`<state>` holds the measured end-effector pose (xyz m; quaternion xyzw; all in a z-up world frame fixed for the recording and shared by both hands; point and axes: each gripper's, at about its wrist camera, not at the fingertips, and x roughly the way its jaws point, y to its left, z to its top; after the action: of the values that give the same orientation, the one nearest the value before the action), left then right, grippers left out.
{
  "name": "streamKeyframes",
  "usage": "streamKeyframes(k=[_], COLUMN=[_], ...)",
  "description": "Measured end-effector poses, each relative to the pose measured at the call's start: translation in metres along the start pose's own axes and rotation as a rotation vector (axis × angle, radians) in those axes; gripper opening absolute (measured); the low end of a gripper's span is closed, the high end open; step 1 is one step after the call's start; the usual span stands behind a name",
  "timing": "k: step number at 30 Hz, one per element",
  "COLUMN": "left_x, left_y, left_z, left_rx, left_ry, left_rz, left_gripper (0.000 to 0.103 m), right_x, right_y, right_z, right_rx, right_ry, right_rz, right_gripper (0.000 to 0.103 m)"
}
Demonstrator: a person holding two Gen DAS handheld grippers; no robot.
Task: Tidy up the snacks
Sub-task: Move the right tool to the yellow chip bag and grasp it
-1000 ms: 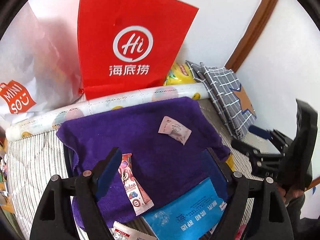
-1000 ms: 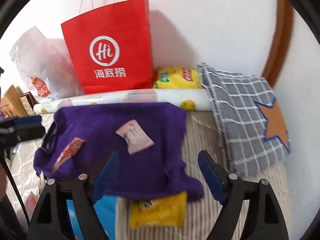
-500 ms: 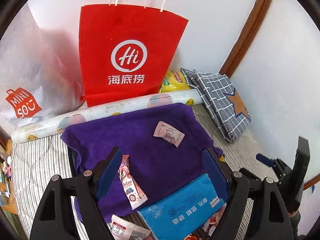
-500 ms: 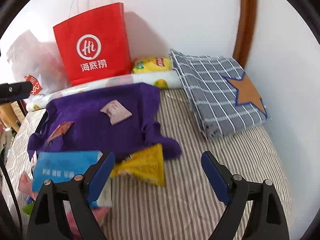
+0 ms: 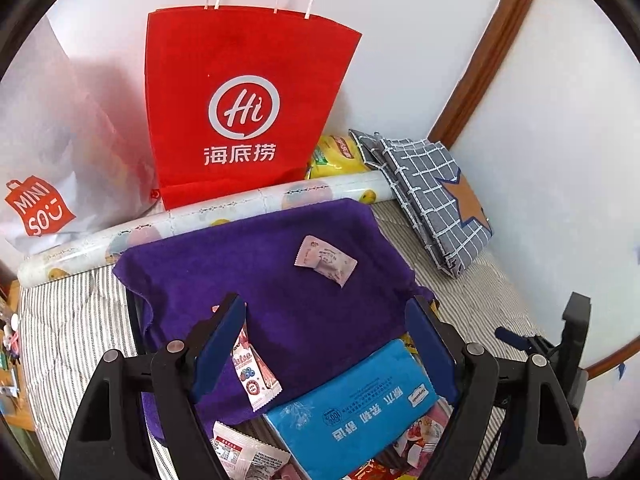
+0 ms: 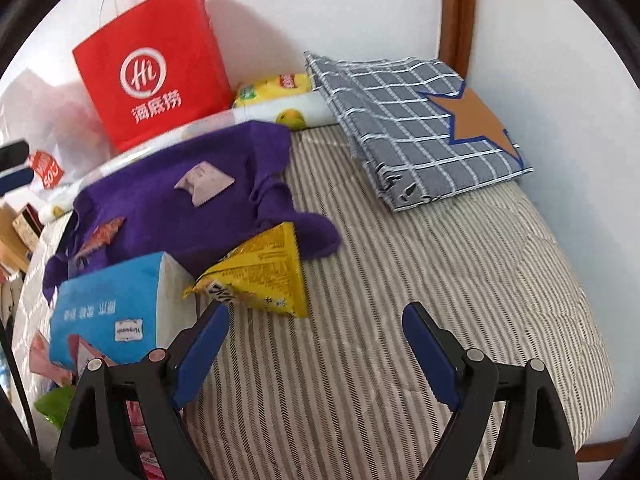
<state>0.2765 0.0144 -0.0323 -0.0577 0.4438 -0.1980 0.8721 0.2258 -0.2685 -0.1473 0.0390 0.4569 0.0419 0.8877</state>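
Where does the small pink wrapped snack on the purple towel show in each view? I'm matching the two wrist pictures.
Left wrist: pink wrapped snack lies right of centre, on the far part of the purple towel.
Right wrist: pink wrapped snack sits upper left, on the same towel.
Shared landmark: the red paper bag standing against the wall behind.

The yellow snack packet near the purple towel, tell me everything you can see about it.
The yellow snack packet is a crinkled, glossy pouch with dark print and a serrated sealed edge, puffed into a roughly triangular shape. It lies tilted on the striped bedcover, its upper corner against the edge of the purple towel and its left tip by the blue tissue pack. It sits just ahead of the right gripper, whose open jaws do not touch it.
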Motion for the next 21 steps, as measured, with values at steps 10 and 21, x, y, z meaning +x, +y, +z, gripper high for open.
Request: streamKeyframes(k=[10,21], left_x=[0.006,0.014], left_y=[0.006,0.008], left_z=[0.001,0.000], left_rx=[-0.016,-0.011], left_ry=[0.015,0.036], left_rz=[0.001,0.009], left_gripper=[0.082,0.082], right_x=[0.023,0.042], right_y=[0.023,0.032], right_z=[0.005,0.007], right_rx=[-0.088,-0.108], right_ry=[-0.004,0.012], right_rz=[0.086,0.133], right_gripper=[0.086,0.086])
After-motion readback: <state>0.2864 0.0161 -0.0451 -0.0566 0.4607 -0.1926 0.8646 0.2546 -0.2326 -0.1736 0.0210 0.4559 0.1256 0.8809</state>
